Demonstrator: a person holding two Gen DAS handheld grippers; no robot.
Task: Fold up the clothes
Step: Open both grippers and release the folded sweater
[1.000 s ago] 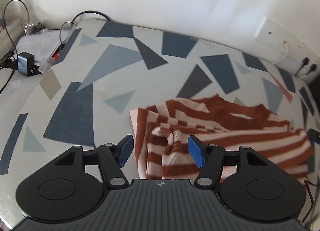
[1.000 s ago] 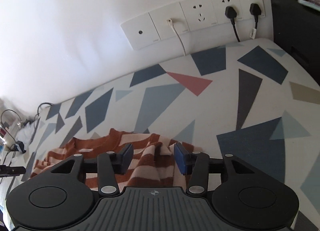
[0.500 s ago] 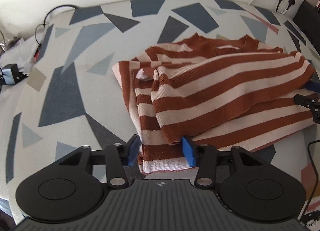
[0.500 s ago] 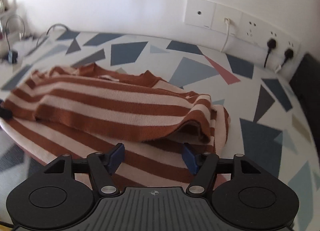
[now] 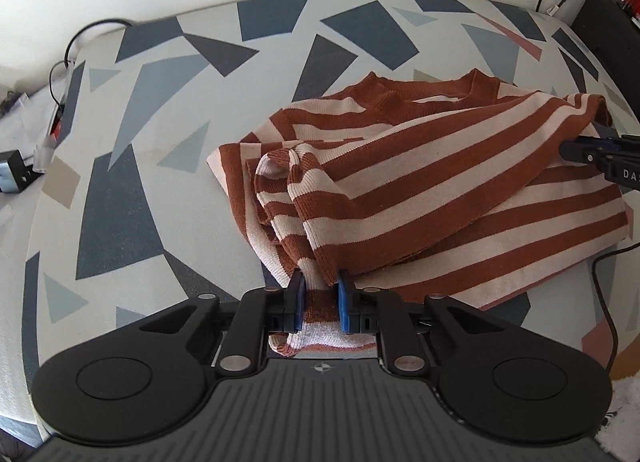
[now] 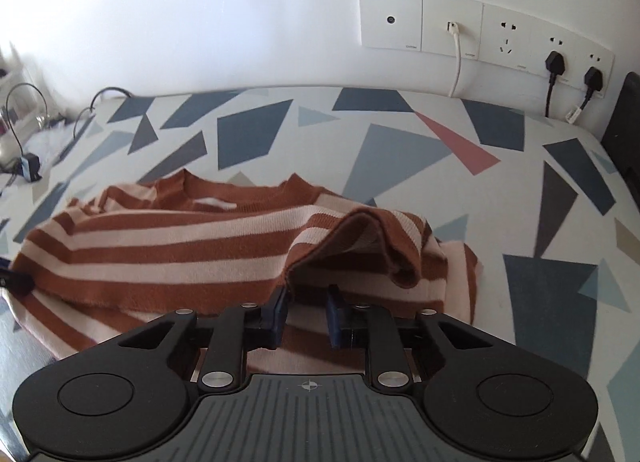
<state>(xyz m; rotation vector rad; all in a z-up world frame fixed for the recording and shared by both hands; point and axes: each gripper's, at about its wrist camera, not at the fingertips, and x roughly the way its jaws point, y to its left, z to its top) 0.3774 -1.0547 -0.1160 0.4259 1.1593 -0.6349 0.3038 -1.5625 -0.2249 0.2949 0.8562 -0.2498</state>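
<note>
My left gripper's [image 5: 319, 304] blue fingers [image 5: 297, 300] are pinched tight on a bunched corner of the striped sweater's [image 5: 420, 189] near hem, and I take that bite to be there so the lower edge can be carried up toward the collar [image 5: 424, 91] for the next fold. The sweater lies on the patterned tablecloth [image 5: 132, 165], collar toward the wall, one layer already doubled over the body. My right gripper [image 6: 307, 316] sits at the hem's opposite end with a raised fold of cloth draped over its fingers [image 6: 276, 314]; they stand narrowly apart, and I cannot tell whether they actually clamp fabric, since the drooping fold covers the tips. In the left view that gripper is cut off at the frame's edge. What the folded layer hides beneath the collar side, sleeves included, I cannot make out.
</note>
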